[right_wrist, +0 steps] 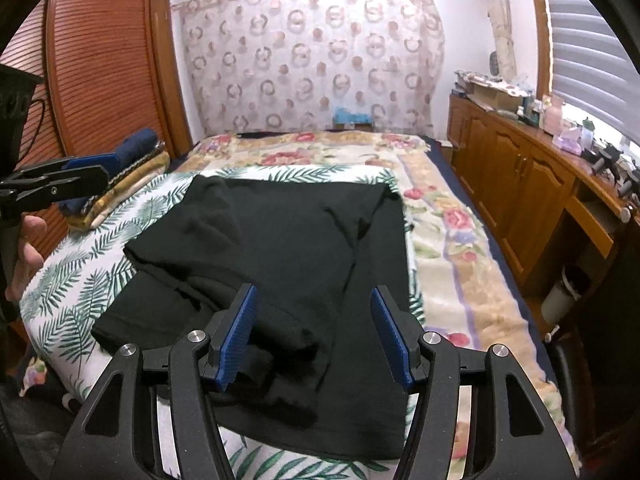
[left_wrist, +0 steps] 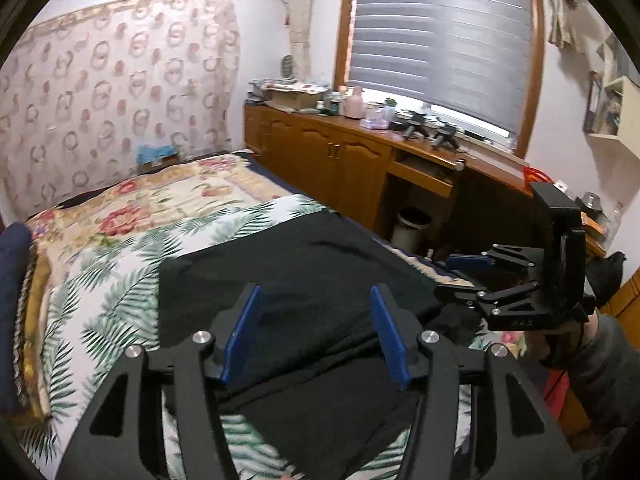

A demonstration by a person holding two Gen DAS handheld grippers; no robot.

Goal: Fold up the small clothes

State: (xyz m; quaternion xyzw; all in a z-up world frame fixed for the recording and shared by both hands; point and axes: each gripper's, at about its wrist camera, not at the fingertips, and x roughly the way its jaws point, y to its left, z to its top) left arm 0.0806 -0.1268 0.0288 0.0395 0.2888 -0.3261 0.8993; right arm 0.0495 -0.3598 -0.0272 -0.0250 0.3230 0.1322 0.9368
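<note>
A black garment (right_wrist: pixel 296 248) lies spread on the palm-leaf sheet (right_wrist: pixel 80 280) on the bed, with a sleeve folded in on its near left side. It also shows in the left wrist view (left_wrist: pixel 304 280). My left gripper (left_wrist: pixel 316 332) is open and empty, just above the garment's near part. My right gripper (right_wrist: pixel 316 336) is open and empty, over the garment's near edge and the bunched sleeve. The right gripper also shows at the right of the left wrist view (left_wrist: pixel 464 276), open.
A stack of folded clothes (right_wrist: pixel 124 176) sits at the bed's left side by the wooden wardrobe (right_wrist: pixel 100 60). A floral blanket (right_wrist: pixel 448 248) covers the bed's right and far parts. Wooden cabinets (right_wrist: pixel 520 184) with clutter run along the right wall; a bin (right_wrist: pixel 564 292) stands below.
</note>
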